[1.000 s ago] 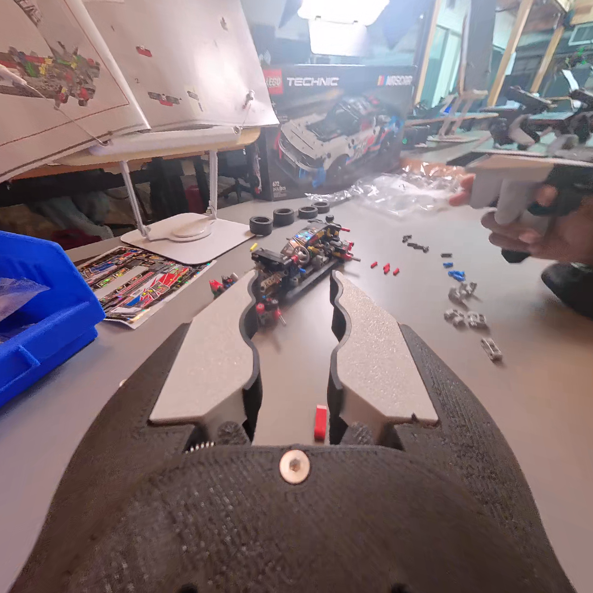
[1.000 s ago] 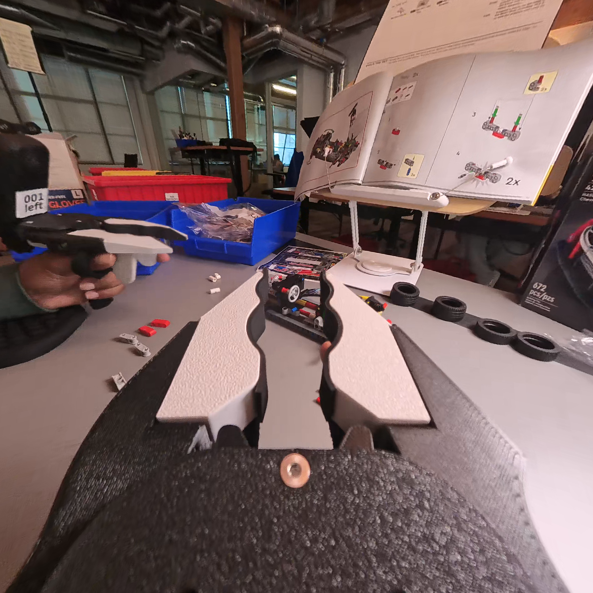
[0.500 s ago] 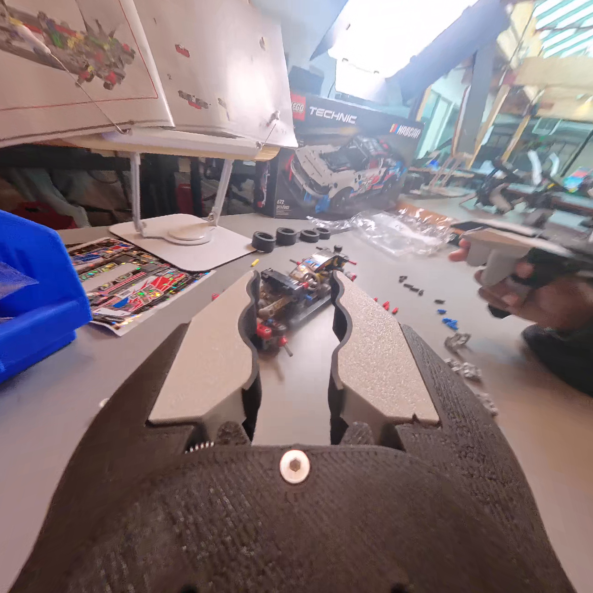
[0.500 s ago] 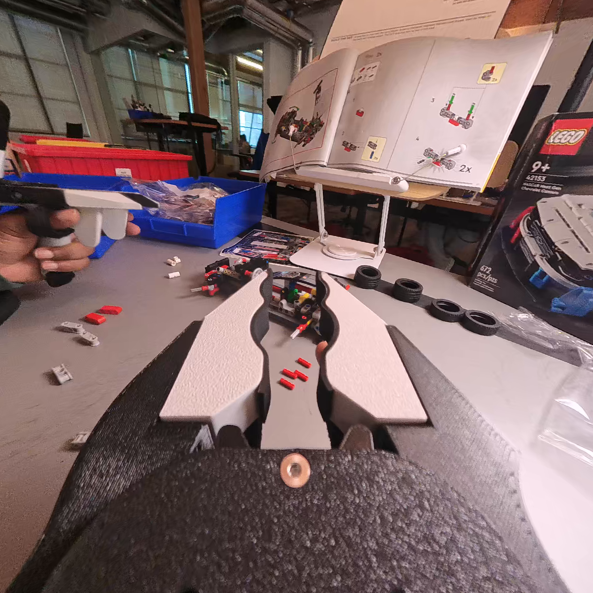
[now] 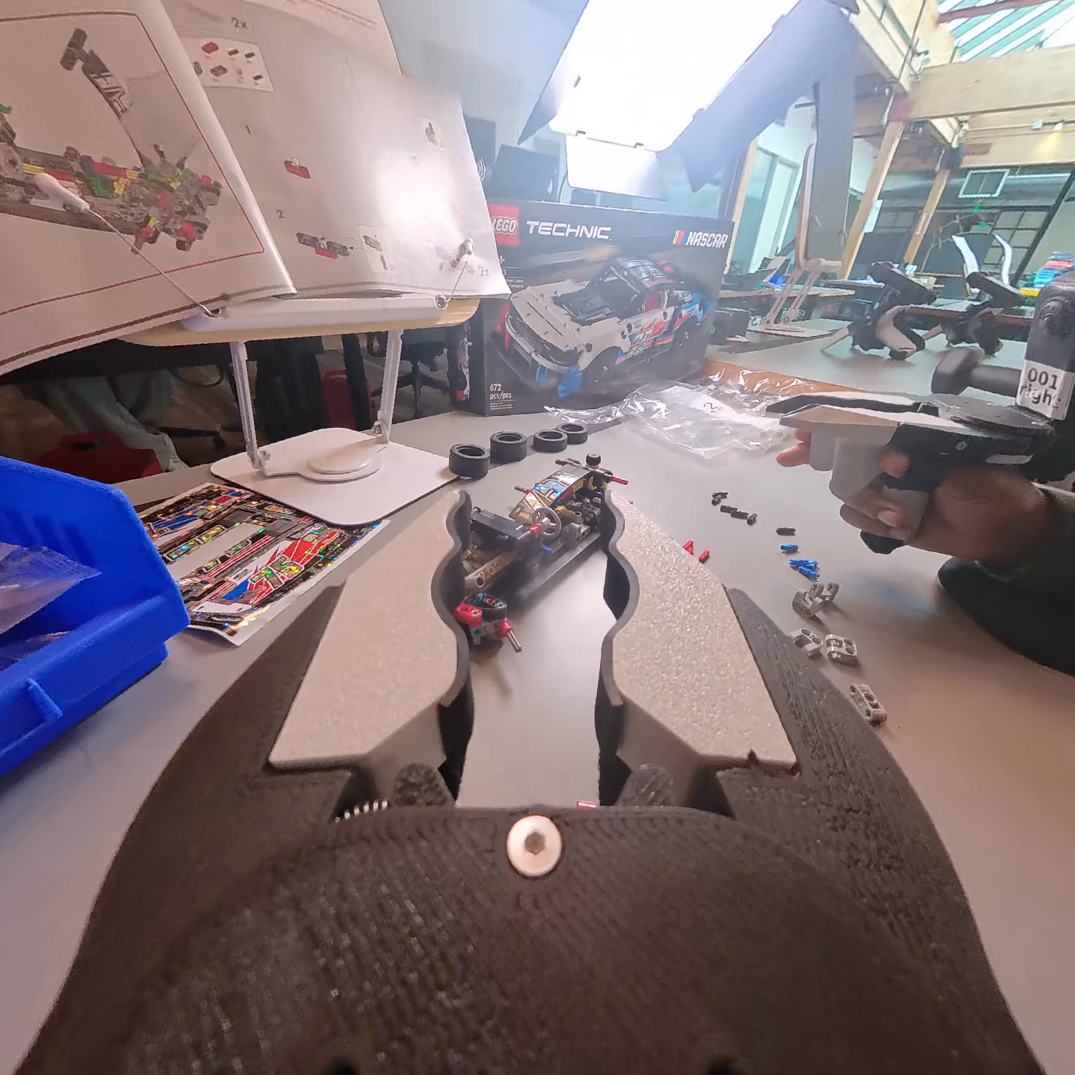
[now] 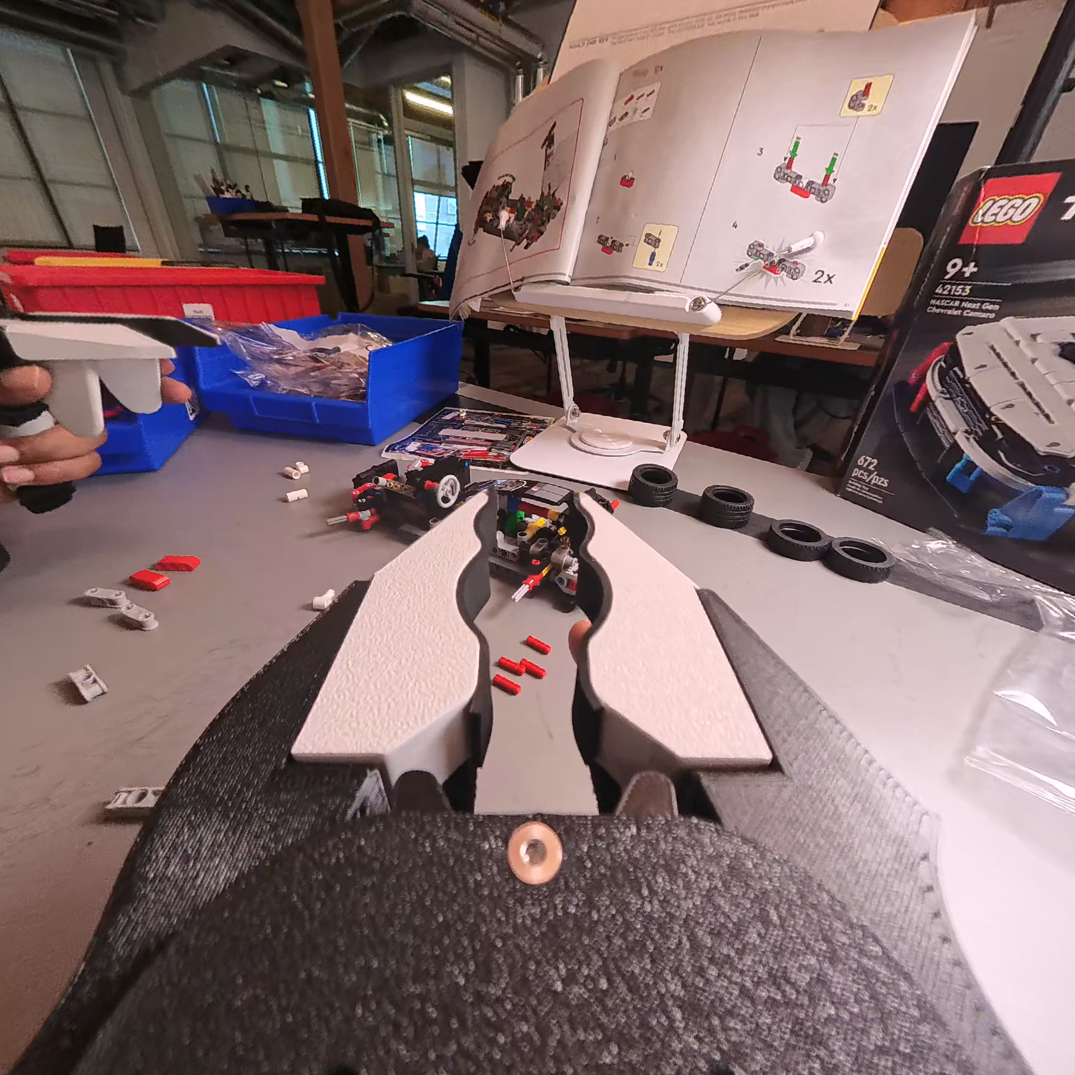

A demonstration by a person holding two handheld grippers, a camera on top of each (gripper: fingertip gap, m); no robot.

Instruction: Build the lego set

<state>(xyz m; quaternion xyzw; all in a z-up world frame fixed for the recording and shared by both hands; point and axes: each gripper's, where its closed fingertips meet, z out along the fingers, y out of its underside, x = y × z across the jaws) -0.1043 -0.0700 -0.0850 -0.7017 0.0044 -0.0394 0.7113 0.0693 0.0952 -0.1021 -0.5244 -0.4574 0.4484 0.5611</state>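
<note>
Lego car chassis (image 5: 535,541) is lying on the bench (image 5: 727,785), part built and framed between both sets of tongs. Left tongs (image 5: 532,558) and right tongs (image 6: 532,552) are being held open and empty above it, seemingly for choosing a piece. Red pins (image 6: 518,666) are lying just before the right tongs, tyres (image 6: 727,506) lined up aside, and the manual (image 6: 698,174) is being propped open for reference.

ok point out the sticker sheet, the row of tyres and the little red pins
sticker sheet (image 5: 256,550), left wrist view, middle of the printed sheet
row of tyres (image 6: 726,505), right wrist view, second tyre's tread
red pins (image 6: 512,665), right wrist view, one pin in the cluster
</note>
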